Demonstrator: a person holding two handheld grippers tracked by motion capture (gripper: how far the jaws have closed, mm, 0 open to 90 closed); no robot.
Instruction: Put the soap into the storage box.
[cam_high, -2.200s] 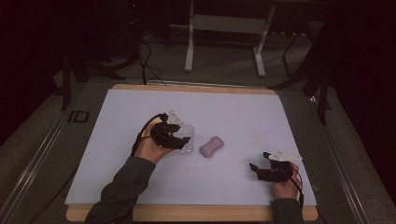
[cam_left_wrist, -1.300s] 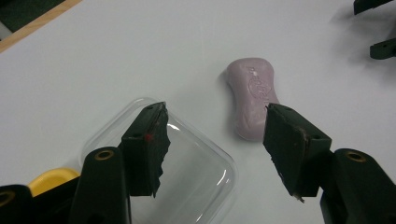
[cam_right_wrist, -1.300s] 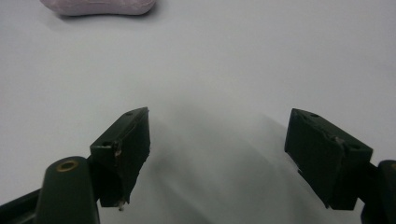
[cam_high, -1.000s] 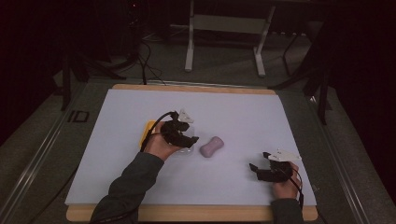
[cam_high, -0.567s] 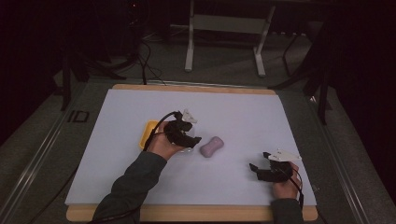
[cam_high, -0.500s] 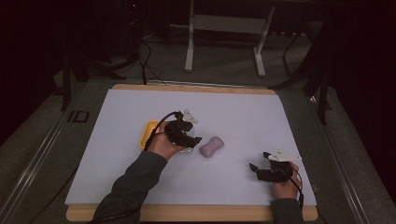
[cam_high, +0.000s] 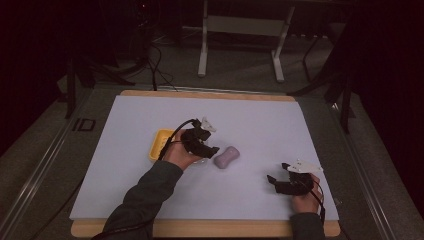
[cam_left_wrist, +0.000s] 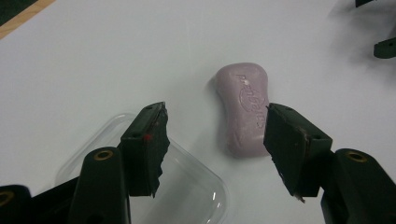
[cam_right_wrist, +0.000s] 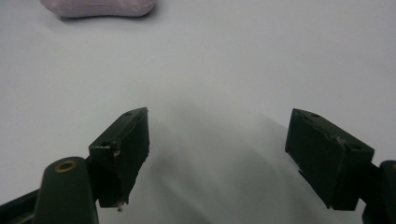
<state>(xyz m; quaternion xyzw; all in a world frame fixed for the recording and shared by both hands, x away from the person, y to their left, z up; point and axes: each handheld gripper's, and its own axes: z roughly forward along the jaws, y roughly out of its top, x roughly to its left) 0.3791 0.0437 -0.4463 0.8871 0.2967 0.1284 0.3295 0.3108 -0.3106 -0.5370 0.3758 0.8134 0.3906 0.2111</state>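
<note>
Seen from above, a person works at a white worktop (cam_high: 260, 120) w/ wooden edges, one two-jaw claw in each hand. The left claw (cam_high: 214, 150) sits near the centre, held by a hand on a dark green sleeve (cam_high: 150, 192), pointing right toward a pale purple soap bar (cam_high: 226, 157). The soap lies flat on the worktop, just beside the claw tips, approx. mid-surface. A yellow tray (cam_high: 161, 144) sits just left of that hand, partly hidden by it.

In the left gripper view the left claw (cam_left_wrist: 212, 140) has its jaws spread, nothing pinched. The soap bar (cam_left_wrist: 243, 107) lies between and just beyond the jaw tips, nearer the right jaw; whether that jaw touches it can't be told. It has a waisted shape w/ raised lettering on top. A clear plastic lid or dish (cam_left_wrist: 187, 191) lies under the left jaw.

The right claw (cam_high: 272, 181) rests near the front right of the worktop, well apart from the soap. In the right gripper view the right claw (cam_right_wrist: 217, 149) is spread wide and empty over bare white surface; the soap bar (cam_right_wrist: 98, 7) shows at the top edge.
</note>
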